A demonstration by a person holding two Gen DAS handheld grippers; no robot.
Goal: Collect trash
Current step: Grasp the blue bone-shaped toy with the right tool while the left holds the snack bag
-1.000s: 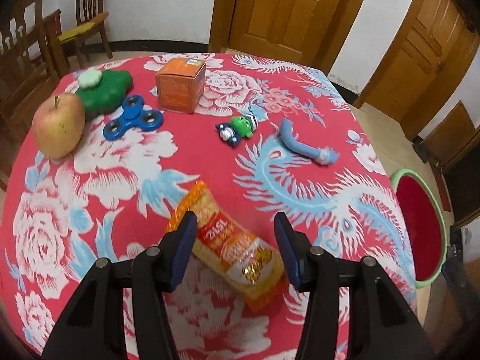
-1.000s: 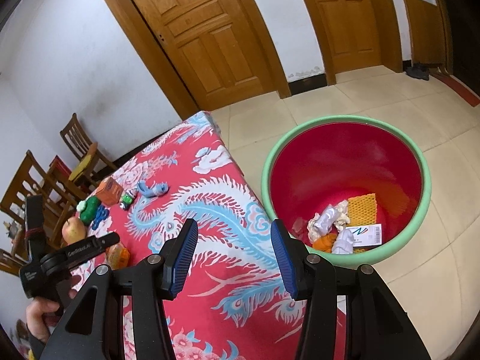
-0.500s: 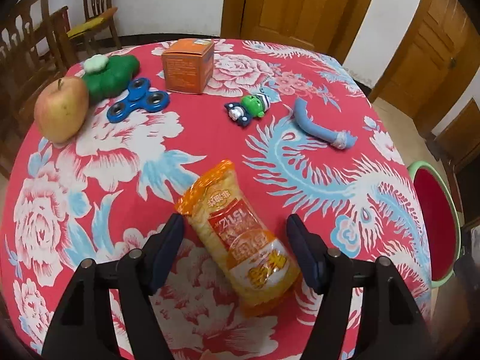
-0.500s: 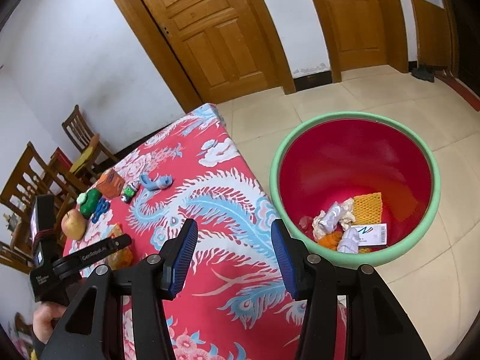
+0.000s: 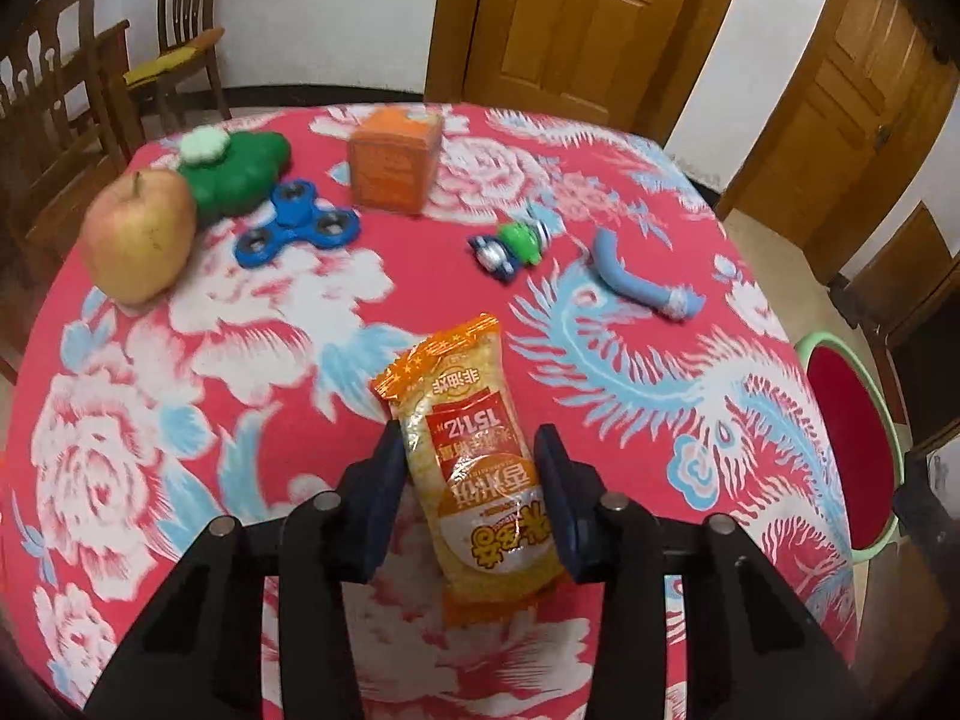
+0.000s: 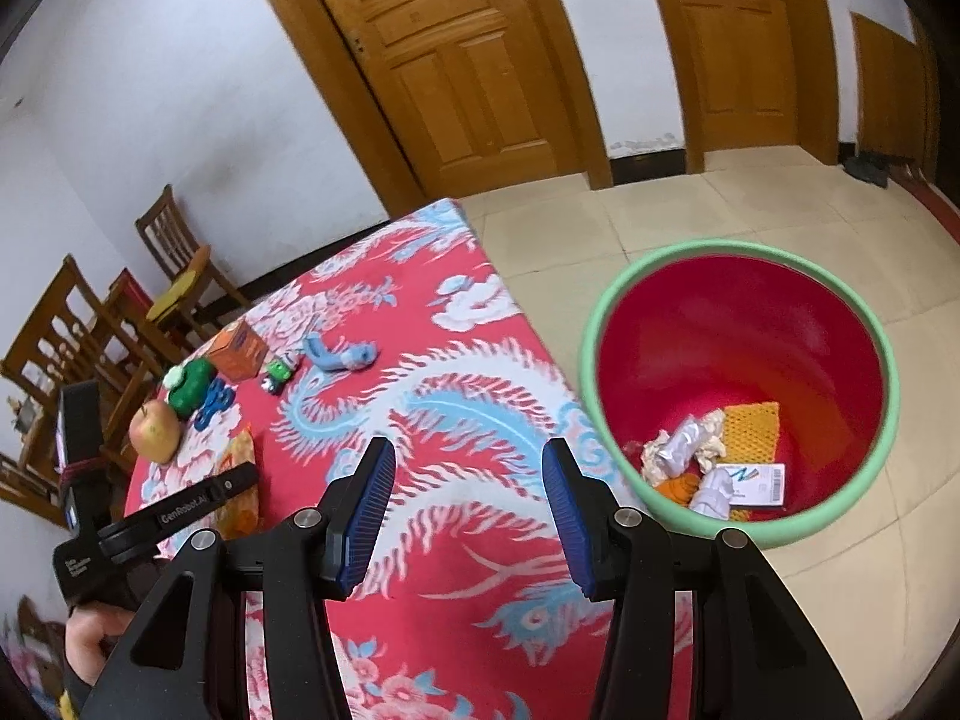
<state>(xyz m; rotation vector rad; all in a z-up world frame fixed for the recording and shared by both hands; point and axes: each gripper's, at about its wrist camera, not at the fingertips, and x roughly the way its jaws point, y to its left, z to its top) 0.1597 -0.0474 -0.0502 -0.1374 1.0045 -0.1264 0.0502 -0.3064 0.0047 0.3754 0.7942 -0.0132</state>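
An orange and yellow snack packet (image 5: 456, 372) lies on the red flowered tablecloth (image 5: 180, 360). My left gripper (image 5: 471, 444) has it between its blue pads, and the jaws are closing, with both pads against the packet's sides. The right wrist view shows that gripper's finger (image 6: 204, 498) over the packet (image 6: 240, 450), with a hand on the handle. My right gripper (image 6: 468, 504) hangs open over the table's edge with nothing between its fingers. A red bin with a green rim (image 6: 600, 324) stands on the floor beside the table, with crumpled trash (image 6: 708, 450) at its bottom.
Further back on the table are an apple (image 5: 138, 237), a green toy (image 5: 240, 171), a blue spinner (image 5: 297, 228), an orange box (image 5: 393, 162), a small green toy car (image 5: 513, 243) and a blue bent tube (image 5: 636, 285). Wooden chairs (image 5: 174, 54) stand behind the table. The bin's rim (image 5: 822, 339) shows at the right.
The left jaws spread wider, then came in around the snack packet, which now lies lengthwise between them. The right gripper drifted, so the bin sits further right in its view.
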